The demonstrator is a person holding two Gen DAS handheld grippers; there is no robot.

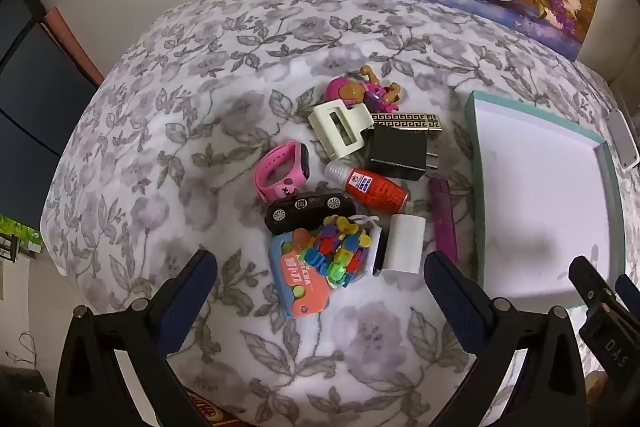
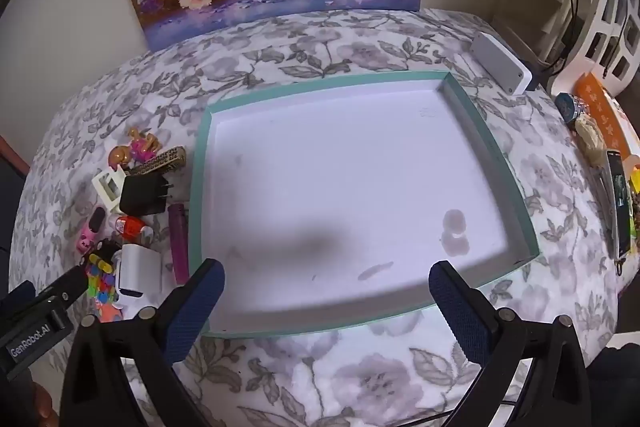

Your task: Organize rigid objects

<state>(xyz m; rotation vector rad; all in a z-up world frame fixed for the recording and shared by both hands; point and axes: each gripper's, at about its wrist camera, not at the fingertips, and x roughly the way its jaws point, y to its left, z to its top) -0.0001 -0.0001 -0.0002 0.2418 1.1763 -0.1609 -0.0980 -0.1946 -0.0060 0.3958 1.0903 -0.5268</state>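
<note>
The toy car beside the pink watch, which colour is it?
The toy car is black with white wheels; the left wrist view shows it best.

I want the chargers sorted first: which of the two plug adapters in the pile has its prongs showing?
The black square plug adapter, beside the cream hair claw clip: two metal prongs stick out toward the tray. The white adapter shows none.

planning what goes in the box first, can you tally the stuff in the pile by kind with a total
toys: 4: pink figure, black car, bus, colourful bead cluster
chargers: 2: black, white
lighters: 2: patterned, purple
pink watch: 1
cream hair clip: 1
orange bottle: 1
total: 11
</note>
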